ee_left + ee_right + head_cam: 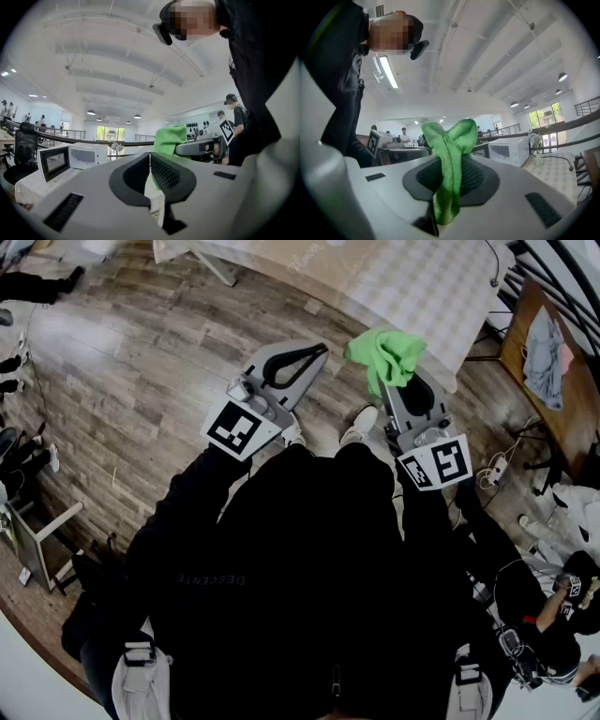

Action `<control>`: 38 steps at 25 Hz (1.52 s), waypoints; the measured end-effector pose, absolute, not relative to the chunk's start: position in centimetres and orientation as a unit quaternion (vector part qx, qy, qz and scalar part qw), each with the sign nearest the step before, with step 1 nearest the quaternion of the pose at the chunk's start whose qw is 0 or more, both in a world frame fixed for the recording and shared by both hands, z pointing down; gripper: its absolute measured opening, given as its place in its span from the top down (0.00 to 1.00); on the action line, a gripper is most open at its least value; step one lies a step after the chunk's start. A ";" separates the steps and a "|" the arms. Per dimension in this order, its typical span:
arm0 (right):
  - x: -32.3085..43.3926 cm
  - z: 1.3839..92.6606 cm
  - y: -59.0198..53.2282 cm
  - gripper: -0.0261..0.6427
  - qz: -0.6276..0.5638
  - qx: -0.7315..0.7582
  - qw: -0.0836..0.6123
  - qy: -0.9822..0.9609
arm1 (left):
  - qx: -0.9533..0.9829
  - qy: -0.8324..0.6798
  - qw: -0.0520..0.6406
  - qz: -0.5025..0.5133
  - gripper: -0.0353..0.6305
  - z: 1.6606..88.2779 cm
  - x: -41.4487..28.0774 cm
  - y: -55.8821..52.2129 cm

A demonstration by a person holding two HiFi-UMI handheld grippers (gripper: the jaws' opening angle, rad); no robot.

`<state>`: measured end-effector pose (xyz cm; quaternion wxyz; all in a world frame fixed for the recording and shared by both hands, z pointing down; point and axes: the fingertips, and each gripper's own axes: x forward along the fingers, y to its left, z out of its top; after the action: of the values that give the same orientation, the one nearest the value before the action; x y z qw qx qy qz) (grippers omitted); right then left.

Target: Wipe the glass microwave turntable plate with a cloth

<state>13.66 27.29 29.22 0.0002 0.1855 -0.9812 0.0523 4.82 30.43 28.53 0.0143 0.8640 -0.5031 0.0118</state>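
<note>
My right gripper (399, 381) is shut on a bright green cloth (385, 351), which bunches out past its jaws over the wood floor. In the right gripper view the cloth (448, 136) stands up between the black pads and hangs down toward the camera. My left gripper (298, 360) is held beside it, jaws together with nothing between them; its pads meet in the left gripper view (150, 159). From there the right gripper (199, 146) and the cloth (170, 138) show close by on the right. No glass turntable plate shows in any view.
A table with a checked cloth (412, 282) stands ahead of me. White microwaves (85, 156) (509, 150) sit on it, one with its door (54, 162) facing me. Several people stand in the background. A wooden cabinet (553, 381) is at the right.
</note>
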 end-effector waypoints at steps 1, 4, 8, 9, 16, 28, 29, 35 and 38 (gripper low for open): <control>13.5 29.1 27.8 0.83 0.047 0.183 0.002 -0.982 | 0.862 -0.507 0.014 0.010 0.91 28.5 4.7 30.8; 13.3 28.8 29.1 0.83 0.041 0.180 0.004 -0.983 | 0.858 -0.514 0.014 0.008 0.91 28.2 4.3 31.9; 14.0 28.1 29.7 0.83 0.042 0.180 -0.002 -0.983 | 0.856 -0.516 0.013 0.004 0.91 27.3 5.1 32.4; 14.2 28.0 29.7 0.83 0.042 0.178 -0.004 -0.983 | 0.856 -0.517 0.012 0.002 0.91 27.1 5.5 32.5; 16.8 27.3 29.4 0.83 0.041 0.166 -0.016 -0.985 | 0.858 -0.514 0.001 -0.004 0.91 26.2 8.6 32.1; 22.9 28.0 25.8 0.83 0.047 0.135 -0.027 -0.989 | 0.840 -0.542 -0.010 0.014 0.91 25.9 14.7 29.1; 23.3 28.1 25.4 0.83 0.048 0.133 -0.027 -0.990 | 0.839 -0.544 -0.010 0.016 0.91 25.9 15.1 28.8; 24.7 28.5 24.0 0.83 0.054 0.130 -0.028 -0.990 | 0.833 -0.553 -0.013 0.026 0.91 26.1 16.3 28.0; 24.7 28.9 23.0 0.82 0.056 0.133 -0.024 -0.989 | 0.837 -0.547 -0.014 0.024 0.91 26.2 16.5 26.9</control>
<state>24.73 22.95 28.94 -0.0241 0.1331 -0.9893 0.0557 16.55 26.94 26.20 -0.0144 0.8368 -0.5467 0.0238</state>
